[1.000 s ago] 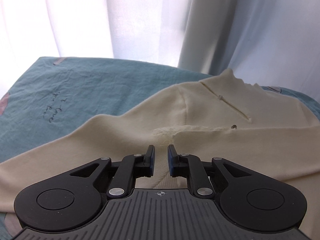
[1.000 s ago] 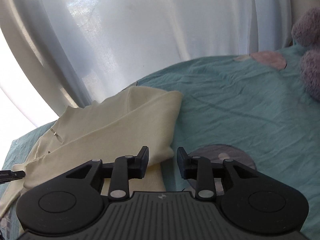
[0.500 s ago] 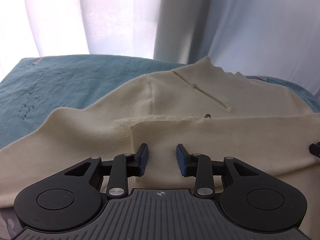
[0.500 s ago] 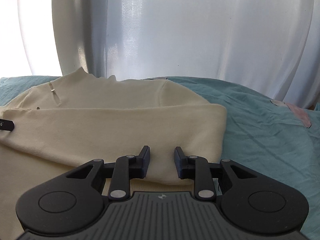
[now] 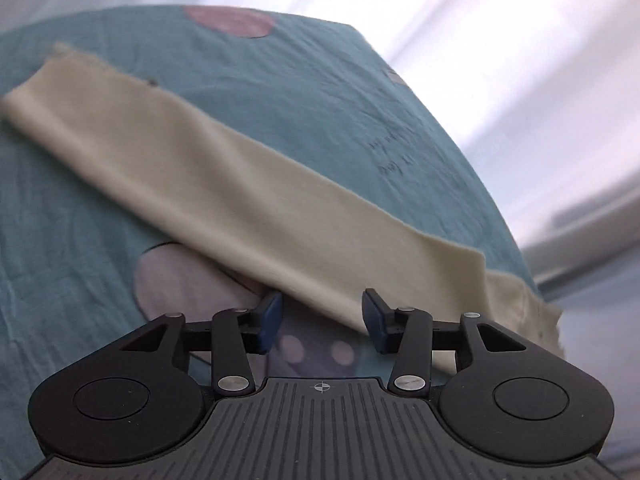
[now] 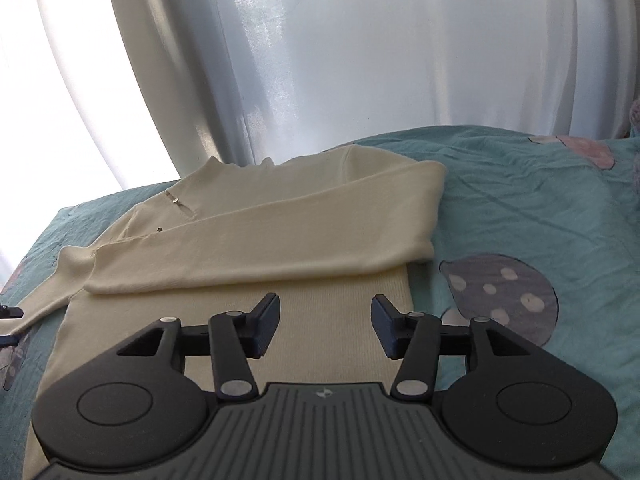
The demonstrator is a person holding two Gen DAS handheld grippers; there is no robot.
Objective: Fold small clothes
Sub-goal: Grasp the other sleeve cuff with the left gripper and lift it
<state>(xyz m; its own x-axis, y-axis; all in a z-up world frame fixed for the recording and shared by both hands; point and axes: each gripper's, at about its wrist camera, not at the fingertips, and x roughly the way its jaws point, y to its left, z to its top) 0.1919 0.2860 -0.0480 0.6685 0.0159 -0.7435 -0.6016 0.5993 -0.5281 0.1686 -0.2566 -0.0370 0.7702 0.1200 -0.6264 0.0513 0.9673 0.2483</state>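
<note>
One sleeve (image 6: 264,240) is already folded across the chest of the cream sweater (image 6: 312,316), which lies on the teal bedsheet (image 6: 540,200); the other sleeve (image 5: 240,184) is left stretched out flat. Both grippers are angled downward: the left gripper (image 5: 322,320) over that sleeve's edge, the right gripper (image 6: 325,324) over the sweater's body, jaws opening with nothing gripped.

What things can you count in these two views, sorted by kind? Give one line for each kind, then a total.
Cream sweater: 1
Teal bedspread: 1
White curtain: 1
Grippers, left gripper and right gripper: 2
Total: 5
</note>
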